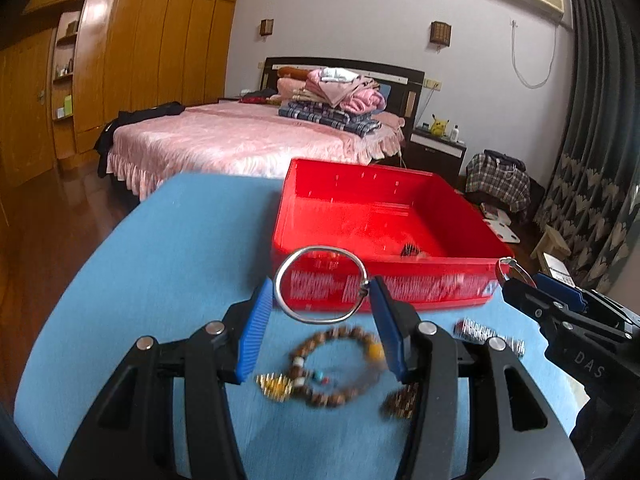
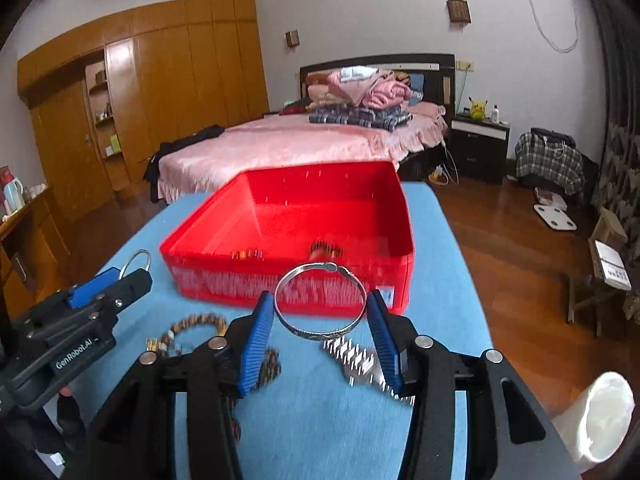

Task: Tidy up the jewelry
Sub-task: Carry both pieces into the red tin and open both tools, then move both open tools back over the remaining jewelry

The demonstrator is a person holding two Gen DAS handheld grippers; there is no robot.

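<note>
Bangles gripped one per gripper above blue table (image 1: 160, 248), thin bangle (image 1: 320, 284) in left gripper (image 1: 320, 312), engraved bangle (image 2: 320, 300) in right gripper (image 2: 320, 320), red box (image 2: 296, 216) just behind, bead bracelet (image 1: 336, 368) below.

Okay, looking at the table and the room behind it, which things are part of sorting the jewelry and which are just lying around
Part of the job:
- thin silver bangle in the left gripper
- engraved silver bangle in the right gripper
- red bin
- wooden bead bracelet
- metal watch band

Just lying about:
- folded bedding on the bed
- yellow plush toy
- plaid bag
</note>
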